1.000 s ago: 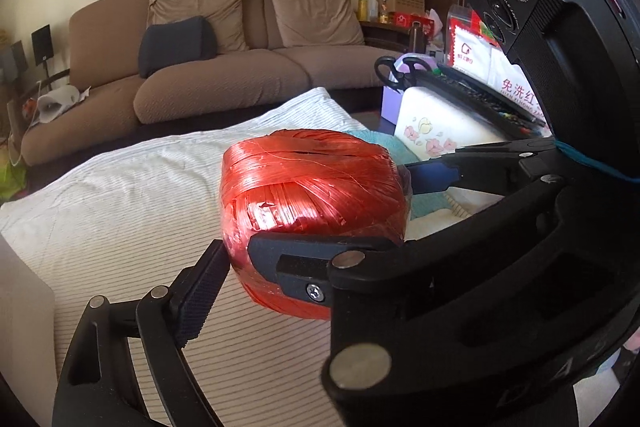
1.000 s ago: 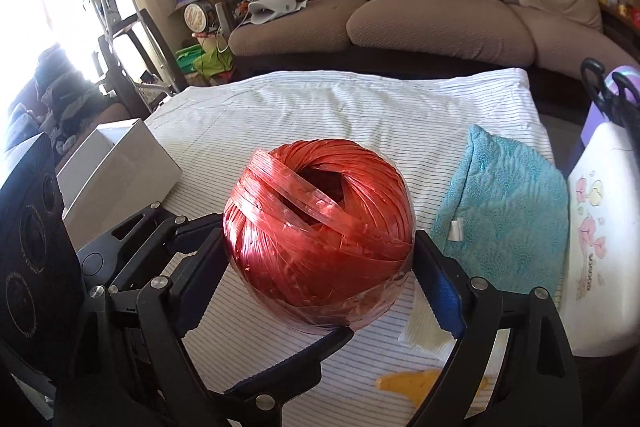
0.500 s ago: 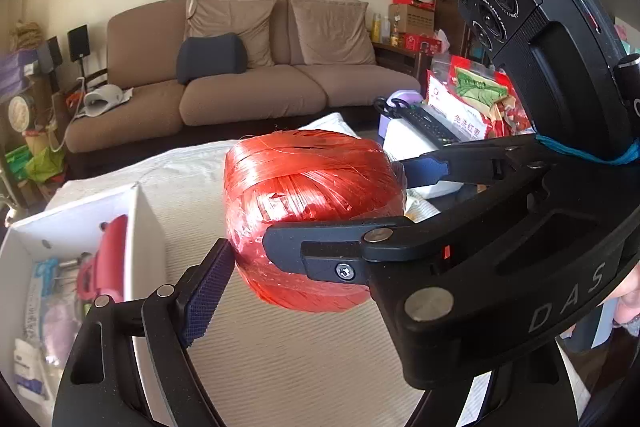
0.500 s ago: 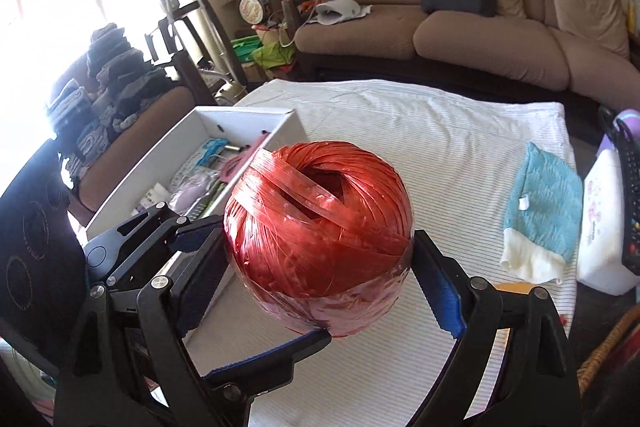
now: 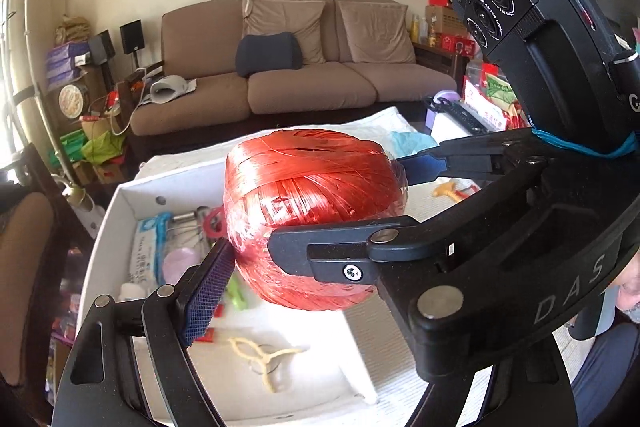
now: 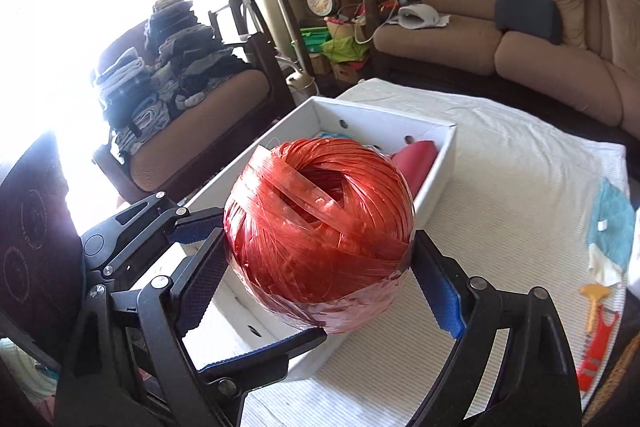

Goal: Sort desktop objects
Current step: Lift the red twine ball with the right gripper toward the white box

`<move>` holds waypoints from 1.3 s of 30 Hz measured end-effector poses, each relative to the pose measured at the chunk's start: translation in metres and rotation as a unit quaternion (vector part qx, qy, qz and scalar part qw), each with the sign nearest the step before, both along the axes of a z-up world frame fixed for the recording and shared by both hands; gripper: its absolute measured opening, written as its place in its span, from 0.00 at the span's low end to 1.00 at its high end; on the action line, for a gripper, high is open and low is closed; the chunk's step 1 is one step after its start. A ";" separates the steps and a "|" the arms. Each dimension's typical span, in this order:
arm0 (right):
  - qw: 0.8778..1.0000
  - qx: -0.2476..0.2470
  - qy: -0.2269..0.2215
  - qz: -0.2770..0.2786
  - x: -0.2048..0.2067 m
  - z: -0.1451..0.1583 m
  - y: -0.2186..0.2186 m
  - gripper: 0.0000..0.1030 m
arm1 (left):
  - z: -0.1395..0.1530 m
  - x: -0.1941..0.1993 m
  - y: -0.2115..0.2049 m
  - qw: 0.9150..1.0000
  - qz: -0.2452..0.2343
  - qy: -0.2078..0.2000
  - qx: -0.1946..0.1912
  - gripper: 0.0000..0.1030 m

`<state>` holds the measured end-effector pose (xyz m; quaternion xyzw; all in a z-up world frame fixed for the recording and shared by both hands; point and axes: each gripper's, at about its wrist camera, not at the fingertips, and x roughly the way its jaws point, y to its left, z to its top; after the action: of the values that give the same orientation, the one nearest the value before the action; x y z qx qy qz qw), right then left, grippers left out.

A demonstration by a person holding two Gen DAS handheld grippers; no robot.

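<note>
A big ball of red plastic twine (image 6: pixel 320 235) hangs in mid-air over the near end of a white storage box (image 6: pixel 436 163), clamped between the pads of the right tool (image 6: pixel 320 279), whose blue-faced fingers (image 6: pixel 438 301) press its sides at 3 and 9 o'clock. The left tool (image 5: pixel 320 211) also brackets the ball: one pad touches its lower flank at 8 o'clock, but its other finger is hidden behind the right tool's frame, so whether it truly grips cannot be told. A second ago the ball sat low over the striped cloth of the desk (image 6: pixel 500 187), with a teal cloth (image 6: pixel 612 219) just beside it; half a second ago the box had only entered at the left edge. Now the box lies directly beneath and behind the ball, showing a pink item (image 6: pixel 414 163), packets and a pale wishbone-shaped piece (image 5: pixel 262 359) already inside. That shift suggests the carry is almost finished and the release into the box is the step at hand. A yellow-and-red scraper (image 6: pixel 596 327) and the teal cloth remain on the desk at 3 o'clock, apparently awaiting their turn.
</note>
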<state>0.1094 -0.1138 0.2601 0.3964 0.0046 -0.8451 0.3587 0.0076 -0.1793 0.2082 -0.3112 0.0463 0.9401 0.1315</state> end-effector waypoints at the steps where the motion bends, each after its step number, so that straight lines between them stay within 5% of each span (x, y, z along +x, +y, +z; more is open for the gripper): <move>1: 1.000 -0.006 -0.008 0.004 0.001 -0.004 -0.010 0.86 | -0.002 0.003 -0.011 1.000 0.004 -0.005 0.000 0.82; 16: 0.989 -0.007 -0.146 0.021 -0.032 -0.120 -0.125 0.86 | -0.081 -0.005 -0.125 0.994 0.021 -0.107 0.019 0.81; 25: 0.952 -0.055 -0.300 -0.005 -0.058 -0.198 -0.138 0.86 | -0.088 0.003 -0.150 0.993 0.023 -0.110 0.032 0.81; 31: 0.931 -0.044 -0.360 0.025 -0.077 -0.220 -0.150 0.86 | -0.083 0.003 -0.182 0.992 0.025 -0.114 0.044 0.81; 39: 0.904 -0.002 -0.419 0.083 -0.086 -0.228 -0.185 0.87 | -0.088 -0.005 -0.192 0.989 0.005 -0.145 -0.003 0.81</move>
<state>0.0237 -0.2990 0.0320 0.7112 -0.1149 -0.5686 0.3971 0.0030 -0.3711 0.1202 -0.4446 0.0281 0.8857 0.1308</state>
